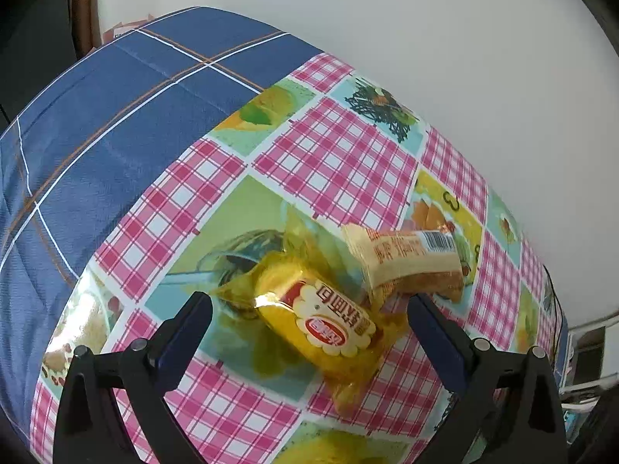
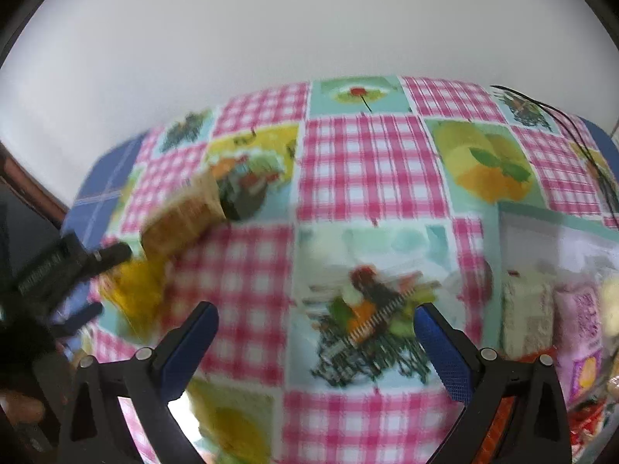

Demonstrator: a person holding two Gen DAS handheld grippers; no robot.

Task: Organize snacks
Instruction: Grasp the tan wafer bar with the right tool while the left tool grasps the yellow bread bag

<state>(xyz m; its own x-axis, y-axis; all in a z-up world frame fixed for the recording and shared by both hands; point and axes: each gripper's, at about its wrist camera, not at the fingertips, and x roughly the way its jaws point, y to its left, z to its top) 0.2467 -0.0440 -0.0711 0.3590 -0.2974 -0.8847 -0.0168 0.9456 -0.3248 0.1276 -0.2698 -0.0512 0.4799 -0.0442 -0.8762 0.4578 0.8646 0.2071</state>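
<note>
Two snacks before us: yellow bun pack (image 1: 321, 321) between spread left gripper (image 1: 309, 309); beige cake pack (image 1: 406, 263) touching it; right gripper (image 2: 315, 323) spread, empty.

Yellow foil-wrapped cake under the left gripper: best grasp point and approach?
Take the yellow foil-wrapped cake across its plump middle, from above. It lies flat and diagonal on the pink checked tablecloth, between the open left gripper fingers; the flat crimped ends look floppy. The beige wrapped snack bar crowds its far side.

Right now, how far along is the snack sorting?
Done: several packets sit together at the table's right edge. In hand: nothing; the left gripper is open around the yellow cake packet, the right gripper open and empty. Left: that packet and the beige bar.
</note>
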